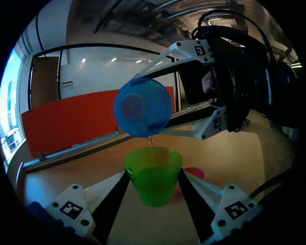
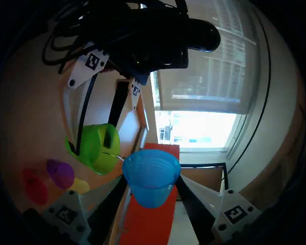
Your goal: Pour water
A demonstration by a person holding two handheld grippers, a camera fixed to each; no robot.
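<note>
Left gripper view, from the left: your left hand-held gripper [image 1: 154,173] is closed narrow on the green cup [image 1: 153,191], one finger on each flank. The cup sits upright and dead ahead, so its mouth stays level as the target. I can't tell whether it rests on the desk [image 1: 234,155] or hangs just off it.

Right above its rim hangs the blue cup [image 1: 143,107], tipped so far that its base faces you. The lip is down over the green mouth, and a thin trickle of water [image 1: 149,141] is dropping in. With the flow that thin, I'd judge the pour is nearly done. Just past your right finger, a red cup [image 1: 196,171] waits on the desk behind.

Right gripper view, from the left: well off your left finger, the red cup, a purple cup [image 2: 60,173] and a yellow cup [image 2: 80,185] cluster on the desk, clear of any splash. Next comes the green cup. Then, square between your fingers, your right hand-held gripper [image 2: 151,183] squeezes the blue cup with both fingers on its walls, lip close to the green rim so little can miss.
</note>
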